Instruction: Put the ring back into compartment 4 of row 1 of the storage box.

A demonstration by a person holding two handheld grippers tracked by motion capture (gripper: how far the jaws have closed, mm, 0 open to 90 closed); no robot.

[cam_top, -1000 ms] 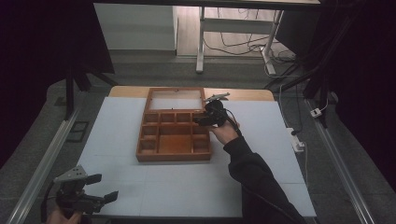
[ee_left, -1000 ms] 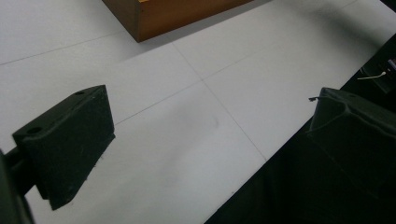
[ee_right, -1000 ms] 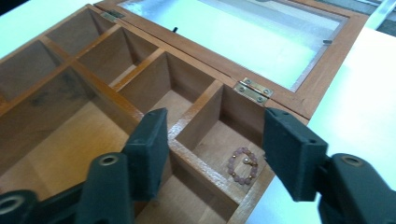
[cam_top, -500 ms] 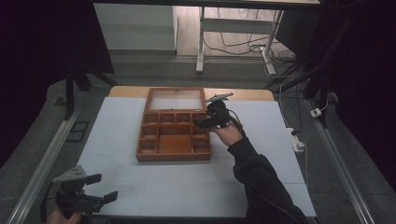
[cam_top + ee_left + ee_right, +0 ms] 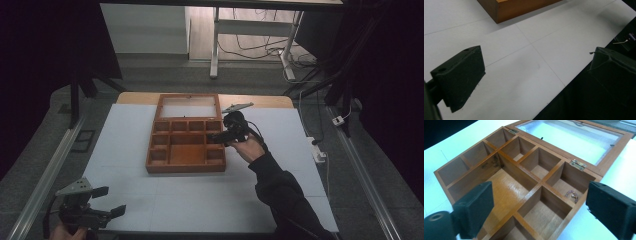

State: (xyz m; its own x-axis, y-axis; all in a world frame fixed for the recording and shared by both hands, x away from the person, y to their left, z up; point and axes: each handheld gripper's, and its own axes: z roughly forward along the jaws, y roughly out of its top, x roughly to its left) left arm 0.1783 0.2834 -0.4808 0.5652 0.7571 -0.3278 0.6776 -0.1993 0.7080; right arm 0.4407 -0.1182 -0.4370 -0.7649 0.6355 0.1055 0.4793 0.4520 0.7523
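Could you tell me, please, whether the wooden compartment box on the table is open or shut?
Open. The brown wooden compartment box has its glass-panelled lid folded back flat on its brass hinges, leaving the compartments exposed.

The high view is looking forward and down from above the table's (image 5: 200, 200) near edge. The right gripper view is looking close down into the wooden box (image 5: 506, 185), which the high view is also showing (image 5: 186, 135). The left gripper view is facing the box's corner (image 5: 524, 10).
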